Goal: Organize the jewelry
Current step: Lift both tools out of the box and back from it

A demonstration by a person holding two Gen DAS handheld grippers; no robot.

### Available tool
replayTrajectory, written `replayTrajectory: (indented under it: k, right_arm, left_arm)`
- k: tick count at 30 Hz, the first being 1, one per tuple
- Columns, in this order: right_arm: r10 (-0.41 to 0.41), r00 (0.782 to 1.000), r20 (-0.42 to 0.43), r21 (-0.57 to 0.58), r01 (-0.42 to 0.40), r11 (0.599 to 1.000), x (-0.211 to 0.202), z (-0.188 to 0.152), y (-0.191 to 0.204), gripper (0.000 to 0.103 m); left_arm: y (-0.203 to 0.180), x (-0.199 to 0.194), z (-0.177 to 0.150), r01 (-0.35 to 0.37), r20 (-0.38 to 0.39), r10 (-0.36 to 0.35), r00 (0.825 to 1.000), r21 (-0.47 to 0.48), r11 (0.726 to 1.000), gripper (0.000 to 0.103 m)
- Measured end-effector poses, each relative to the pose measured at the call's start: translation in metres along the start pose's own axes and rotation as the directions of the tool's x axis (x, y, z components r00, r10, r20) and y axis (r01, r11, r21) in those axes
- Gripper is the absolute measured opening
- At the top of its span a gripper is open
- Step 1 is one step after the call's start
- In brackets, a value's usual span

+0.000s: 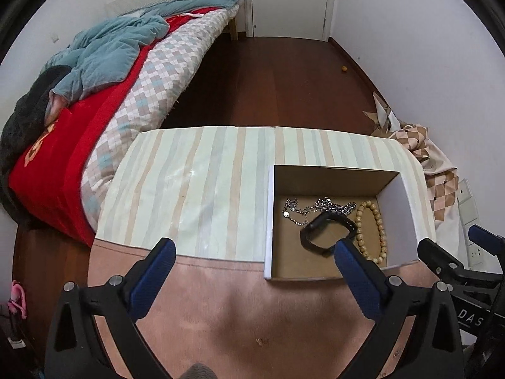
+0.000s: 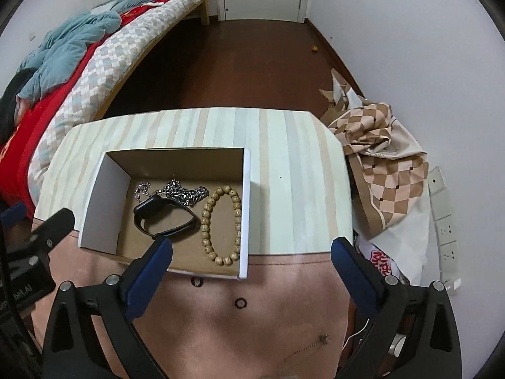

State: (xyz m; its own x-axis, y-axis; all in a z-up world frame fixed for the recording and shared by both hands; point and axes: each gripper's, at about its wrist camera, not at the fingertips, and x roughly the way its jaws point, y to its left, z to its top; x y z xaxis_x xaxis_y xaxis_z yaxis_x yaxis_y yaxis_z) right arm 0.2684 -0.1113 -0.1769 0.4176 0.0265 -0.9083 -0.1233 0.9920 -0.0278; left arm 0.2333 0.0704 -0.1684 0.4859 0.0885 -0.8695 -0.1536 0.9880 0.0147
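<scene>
An open cardboard box stands on the table. In it lie a silver chain necklace, a thinner silver chain, a black smart band and a wooden bead bracelet. My left gripper is open and empty, above the table left of the box front. My right gripper is open and empty over the box's front right corner. Two small dark rings lie on the brown mat in front of the box.
The table has a striped cloth and a brown mat at the front. A bed is to the left. Checked fabric and a power strip lie to the right.
</scene>
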Motion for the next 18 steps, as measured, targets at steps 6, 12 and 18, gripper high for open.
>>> replayTrajectory:
  k: [6, 12, 18]
  right_arm:
    - [-0.019, 0.998, 0.064, 0.007, 0.019, 1.000, -0.039, -0.012, -0.003, 0.102]
    - [-0.032, 0.989, 0.146, 0.019, 0.030, 0.999, -0.085, -0.023, -0.007, 0.102]
    - [-0.036, 0.977, 0.211, 0.025, 0.031, 0.999, -0.128, -0.036, -0.009, 0.102]
  left_arm:
    - [-0.003, -0.038, -0.009, -0.009, 0.063, 0.009, 0.998, 0.002, 1.000, 0.103]
    - [-0.003, -0.075, -0.016, 0.010, 0.105, -0.009, 0.994, -0.010, 1.000, 0.103]
    - [-0.006, -0.113, -0.025, 0.014, 0.164, -0.014, 0.986, 0.001, 1.000, 0.103]
